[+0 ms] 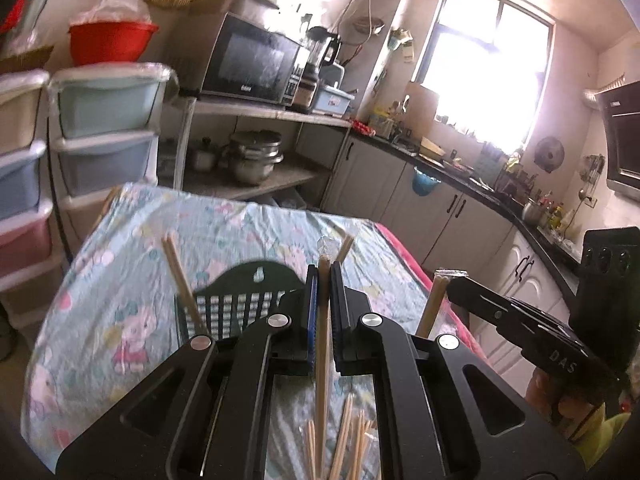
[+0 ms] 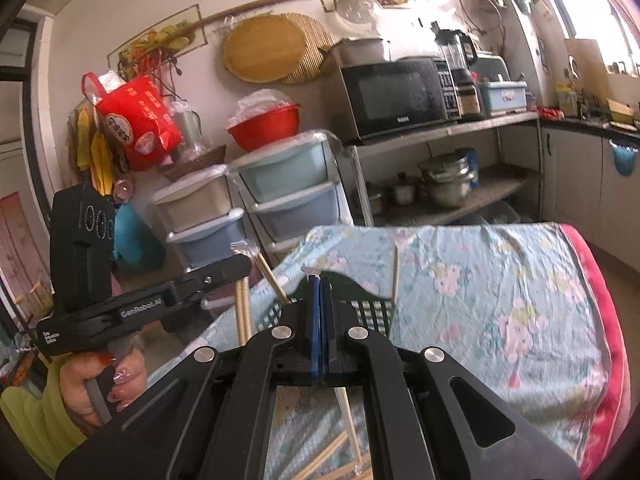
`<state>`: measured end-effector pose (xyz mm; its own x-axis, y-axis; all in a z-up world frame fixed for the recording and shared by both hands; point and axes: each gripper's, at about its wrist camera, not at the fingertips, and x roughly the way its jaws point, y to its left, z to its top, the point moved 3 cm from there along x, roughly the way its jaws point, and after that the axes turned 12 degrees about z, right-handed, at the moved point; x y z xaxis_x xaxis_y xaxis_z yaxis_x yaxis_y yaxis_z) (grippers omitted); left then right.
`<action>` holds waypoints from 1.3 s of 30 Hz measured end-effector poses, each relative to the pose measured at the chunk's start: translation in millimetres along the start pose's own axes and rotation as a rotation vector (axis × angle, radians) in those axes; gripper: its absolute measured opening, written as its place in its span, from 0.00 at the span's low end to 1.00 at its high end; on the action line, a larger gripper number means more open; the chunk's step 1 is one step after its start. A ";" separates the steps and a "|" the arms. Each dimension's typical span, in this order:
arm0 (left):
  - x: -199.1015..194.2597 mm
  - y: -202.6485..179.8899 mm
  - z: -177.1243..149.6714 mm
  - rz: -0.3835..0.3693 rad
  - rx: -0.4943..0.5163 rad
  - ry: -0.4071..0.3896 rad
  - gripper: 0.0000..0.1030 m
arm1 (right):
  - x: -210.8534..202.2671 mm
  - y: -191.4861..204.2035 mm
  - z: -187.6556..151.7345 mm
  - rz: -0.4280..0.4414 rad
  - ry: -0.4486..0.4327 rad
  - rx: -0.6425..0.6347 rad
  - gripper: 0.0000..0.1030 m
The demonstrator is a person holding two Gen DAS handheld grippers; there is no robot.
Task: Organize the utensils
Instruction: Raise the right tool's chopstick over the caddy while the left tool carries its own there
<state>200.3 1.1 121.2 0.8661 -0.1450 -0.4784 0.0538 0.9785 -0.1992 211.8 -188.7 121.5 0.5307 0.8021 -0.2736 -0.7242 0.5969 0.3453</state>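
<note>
My left gripper (image 1: 324, 276) is shut on a wrapped pair of wooden chopsticks (image 1: 322, 332), held upright with the plastic tip poking above the fingers. In the right wrist view the left gripper (image 2: 242, 264) shows at the left with those chopsticks (image 2: 242, 312) hanging below it. My right gripper (image 2: 320, 284) is shut on another wrapped pair (image 2: 347, 412), and in the left wrist view the right gripper (image 1: 452, 286) grips that pair (image 1: 434, 304) near its top. A black slotted utensil basket (image 1: 240, 296) lies just beyond both grippers, with single chopsticks (image 1: 182, 280) leaning in it. Loose chopsticks (image 1: 352, 440) lie on the cloth below.
The table carries a light blue floral cloth (image 2: 500, 288) with a red edge (image 2: 600, 320) on the right. Plastic drawer towers (image 2: 280, 188) stand behind it, and a shelf with a microwave (image 2: 396, 96) and pots (image 2: 448, 180). Kitchen cabinets (image 1: 440, 216) run along the right.
</note>
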 end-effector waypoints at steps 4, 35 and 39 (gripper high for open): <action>0.7 -0.1 14.3 0.003 0.004 -0.024 0.03 | 2.1 4.9 13.6 0.008 -0.024 -0.021 0.01; 16.2 -5.2 98.5 0.104 0.012 -0.227 0.03 | 27.3 6.5 100.6 0.030 -0.176 -0.108 0.01; 23.6 -1.3 97.2 0.125 0.009 -0.239 0.03 | 36.7 3.4 101.0 0.030 -0.166 -0.102 0.01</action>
<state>268.9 10.7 193.3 0.9589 0.0151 -0.2833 -0.0578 0.9880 -0.1431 273.3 -155.6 203.2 0.5676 0.8160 -0.1097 -0.7771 0.5749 0.2561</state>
